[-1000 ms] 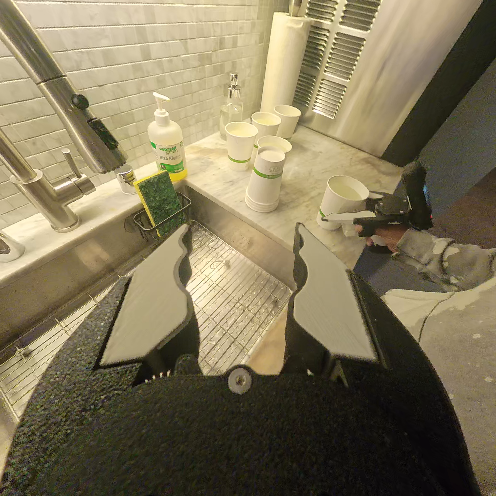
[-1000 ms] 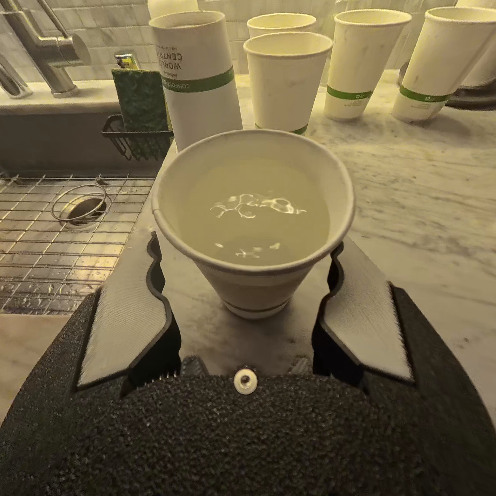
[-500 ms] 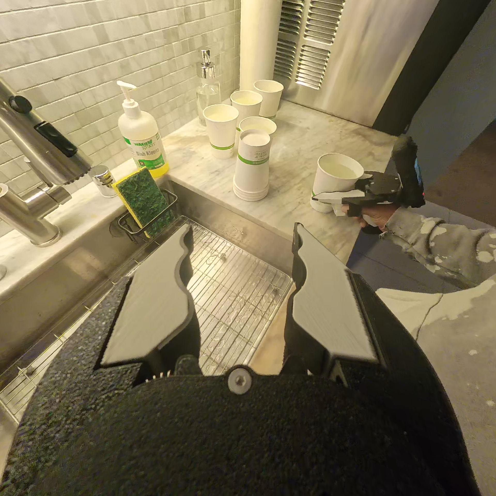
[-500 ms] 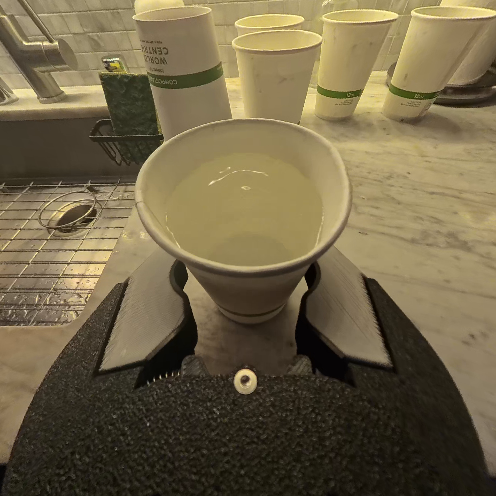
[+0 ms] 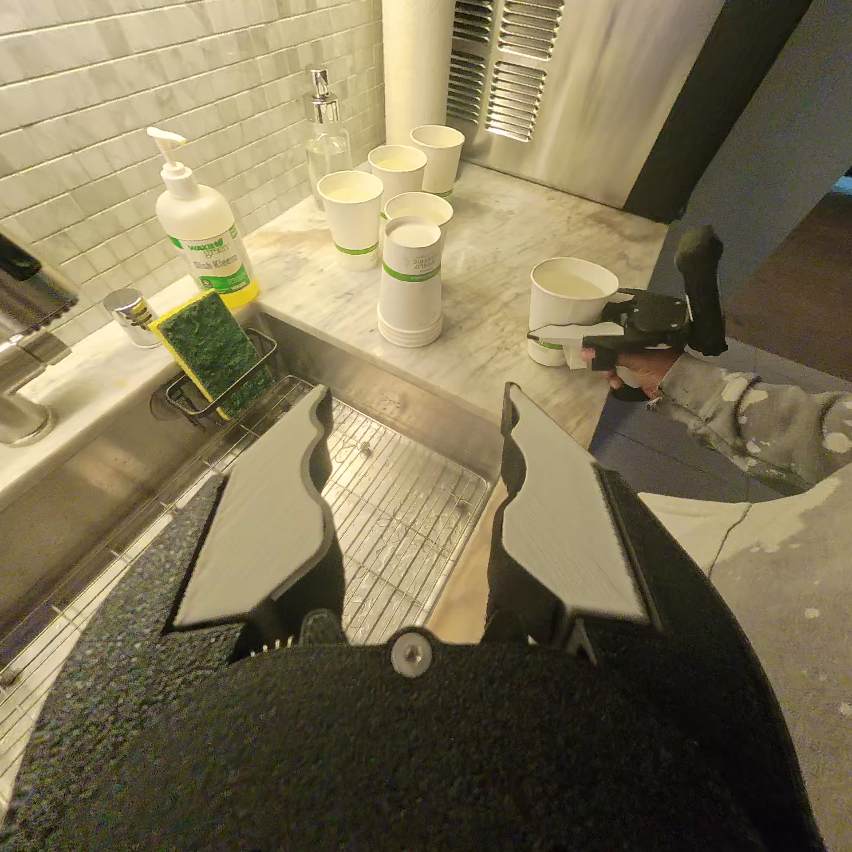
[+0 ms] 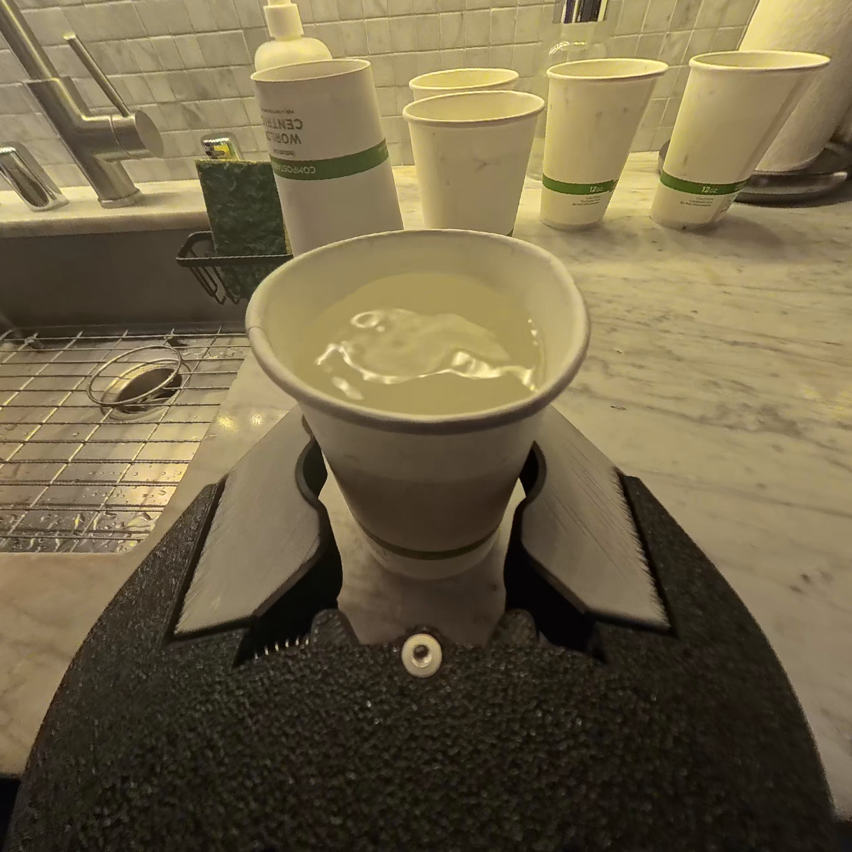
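My right gripper point(image 6: 422, 442) is shut on a white paper cup point(image 6: 428, 484) with a green band. The cup is nearly full of pale liquid that ripples, and its rim is squeezed slightly out of round. The fingers grip its lower half just above the marble counter point(image 6: 691, 369). In the left wrist view the same cup point(image 5: 560, 304) and right gripper point(image 5: 576, 332) are near the counter's front edge, held by a hand. My left gripper point(image 5: 415, 392) is open and empty, hovering over the sink's wire grid point(image 5: 405, 498).
An upside-down stack of paper cups point(image 5: 410, 286) stands near the sink corner, with several upright cups point(image 5: 352, 216) behind it. A soap bottle point(image 5: 203, 239), a sponge in a wire caddy point(image 5: 212, 346), a faucet point(image 5: 23, 332), a clear dispenser point(image 5: 327, 138) and a paper towel roll point(image 5: 410, 64) line the tiled wall. My right fingertips sit around 35 centimeters from my left ones.
My right fingers have closed from open onto the cup, and its liquid now ripples. My left gripper stays open and has turned to the right, away from the faucet.
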The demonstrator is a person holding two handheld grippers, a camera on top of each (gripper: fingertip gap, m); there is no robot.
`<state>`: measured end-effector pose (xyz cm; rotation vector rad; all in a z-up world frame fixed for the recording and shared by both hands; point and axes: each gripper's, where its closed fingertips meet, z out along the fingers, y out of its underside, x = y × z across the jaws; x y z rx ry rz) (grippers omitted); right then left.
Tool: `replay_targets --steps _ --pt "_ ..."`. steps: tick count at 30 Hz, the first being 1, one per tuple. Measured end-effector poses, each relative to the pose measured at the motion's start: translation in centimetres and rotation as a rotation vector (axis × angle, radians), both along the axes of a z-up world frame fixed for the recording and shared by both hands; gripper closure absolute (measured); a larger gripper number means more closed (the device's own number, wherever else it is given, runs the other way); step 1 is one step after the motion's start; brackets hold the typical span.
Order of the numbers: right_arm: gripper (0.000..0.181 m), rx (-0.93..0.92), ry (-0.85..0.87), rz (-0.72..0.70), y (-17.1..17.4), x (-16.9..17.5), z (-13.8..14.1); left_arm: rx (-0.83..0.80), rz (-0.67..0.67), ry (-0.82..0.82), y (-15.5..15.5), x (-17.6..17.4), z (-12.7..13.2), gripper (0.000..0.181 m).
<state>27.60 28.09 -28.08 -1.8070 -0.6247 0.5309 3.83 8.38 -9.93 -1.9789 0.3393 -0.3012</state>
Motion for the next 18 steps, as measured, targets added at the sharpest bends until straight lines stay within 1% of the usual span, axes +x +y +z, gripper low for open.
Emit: replay_targets --steps 4,7,10,12,14,18 --pt "0.089 -0.026 -0.058 0.025 -0.2 0.2 -0.8 -0.002 -0.030 -0.005 0.7 1.1 -0.1 0.108" --pt "0.084 -0.023 -0.058 0.043 -0.1 0.1 -0.6 -0.013 -0.071 -0.022 1.4 2.6 -0.6 0.107" --pt "0.072 -0.004 -0.052 0.072 0.3 -0.5 0.0 -0.033 -0.122 -0.026 2.3 4.3 -1.8 0.106" --pt "0.066 -0.037 -0.082 0.107 0.2 -0.7 -0.8 -0.037 -0.149 -0.034 2.8 5.5 -2.1 0.106" --pt "0.068 -0.042 -0.083 0.126 0.1 -0.7 -1.0 -0.036 -0.166 -0.046 3.2 6.5 -2.2 0.106" --pt "0.078 -0.039 -0.092 0.128 0.2 -0.6 -1.1 -0.048 -0.171 -0.061 3.4 7.4 -3.0 0.107"
